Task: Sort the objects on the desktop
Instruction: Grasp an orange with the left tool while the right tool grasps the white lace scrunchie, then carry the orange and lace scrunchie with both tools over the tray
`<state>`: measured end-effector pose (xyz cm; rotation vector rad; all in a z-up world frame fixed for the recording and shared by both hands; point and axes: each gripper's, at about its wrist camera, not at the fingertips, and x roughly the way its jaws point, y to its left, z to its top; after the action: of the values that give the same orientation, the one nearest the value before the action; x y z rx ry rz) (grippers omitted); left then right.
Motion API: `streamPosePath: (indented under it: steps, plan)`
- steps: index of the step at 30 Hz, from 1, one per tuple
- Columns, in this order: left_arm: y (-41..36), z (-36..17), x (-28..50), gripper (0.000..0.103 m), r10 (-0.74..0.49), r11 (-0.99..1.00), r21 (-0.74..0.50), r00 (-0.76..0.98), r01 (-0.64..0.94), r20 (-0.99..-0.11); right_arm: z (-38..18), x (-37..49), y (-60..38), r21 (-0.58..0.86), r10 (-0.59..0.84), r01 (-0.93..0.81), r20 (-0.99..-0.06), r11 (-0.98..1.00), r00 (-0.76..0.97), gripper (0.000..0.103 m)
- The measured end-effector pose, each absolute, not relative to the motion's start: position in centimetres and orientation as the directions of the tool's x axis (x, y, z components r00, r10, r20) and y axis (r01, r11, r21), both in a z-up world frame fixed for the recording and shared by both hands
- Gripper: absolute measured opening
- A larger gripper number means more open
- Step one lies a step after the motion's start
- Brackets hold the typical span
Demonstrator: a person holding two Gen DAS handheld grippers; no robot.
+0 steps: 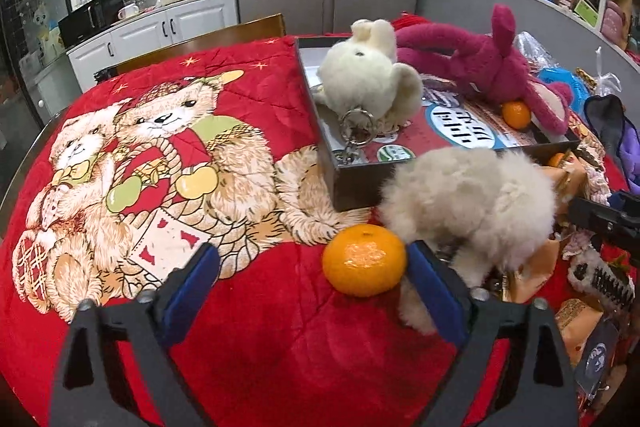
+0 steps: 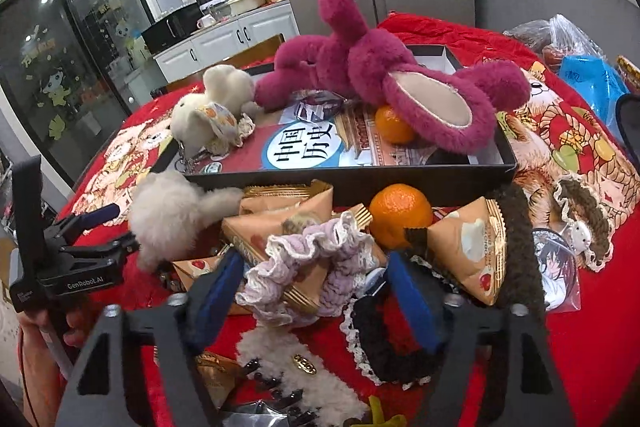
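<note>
The left gripper [image 1: 312, 263] has its jaws wide apart and nothing is pressed between them. The left blue pad [image 1: 190, 291] stands free over the red tablecloth [image 1: 280, 347]. The right pad touches, or nearly touches, the right side of a mandarin [image 1: 364, 259] that lies on the cloth at the right edge of the gap; I cannot tell if there is real contact. Just behind this pad lies a fluffy beige toy [image 1: 468, 211], and part of its fur is hidden by the finger. Behind them stands a dark box [image 1: 356, 187] with a white plush [image 1: 370, 75], a magenta plush [image 1: 492, 67] and a second mandarin [image 1: 516, 114] inside.

The right gripper [image 2: 316, 279] is also open, but less wide. Between its fingers lies a lilac crocheted scrunchie [image 2: 312, 259] on top of a beige snack packet [image 2: 280, 223]; the pads do not seem to press it, though the scrunchie fills most of the gap. The right pad stands before a black lace-edged scrunchie [image 2: 400, 355]. Another mandarin [image 2: 400, 213] lies behind, just beside a triangular packet [image 2: 476, 247].

At the left edge of the right wrist view a hand [image 2: 48, 339] holds the other gripper, partly cut off. The objects at the bottom edge are hard to make out.
</note>
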<state>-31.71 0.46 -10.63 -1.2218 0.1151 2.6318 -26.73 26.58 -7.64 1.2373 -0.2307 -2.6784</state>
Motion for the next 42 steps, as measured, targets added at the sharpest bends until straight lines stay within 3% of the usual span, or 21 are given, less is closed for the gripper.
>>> streamPosePath:
  steps: [6,10,12,26,36,42]
  plan:
    - [1.0,-10.4,-31.4,0.042,0.204,-0.962,-0.037,-0.619,-0.271,-0.758,-6.7,-26.1,26.2,0.182,-0.224,0.132,-0.723,-0.974,-0.653,0.044]
    - [0.9,-10.2,-31.1,0.041,0.195,-0.965,-0.031,-0.633,-0.26,-0.749,-5.8,-25.7,26.3,0.176,-0.228,0.146,-0.711,-0.974,-0.665,0.021]
    - [0.7,-10.1,-31.0,0.041,0.199,-0.966,-0.04,-0.636,-0.255,-0.746,-5.4,-25.5,26.6,0.182,-0.232,0.145,-0.702,-0.973,-0.673,0.014]
    - [0.6,-8.4,-30.0,0.041,0.204,-0.966,-0.034,-0.68,-0.255,-0.704,-3.2,-24.2,27.8,0.239,-0.276,0.156,-0.644,-0.959,-0.713,0.014]
    - [0.7,-9.0,-30.2,0.041,0.194,-0.967,-0.026,-0.668,-0.252,-0.718,-4.0,-24.4,26.9,0.238,-0.298,0.184,-0.666,-0.954,-0.684,0.017]
    - [0.1,-8.4,-30.0,0.041,0.207,-0.968,-0.045,-0.678,-0.248,-0.705,-4.2,-24.4,27.1,0.219,-0.273,0.167,-0.673,-0.961,-0.688,0.013]
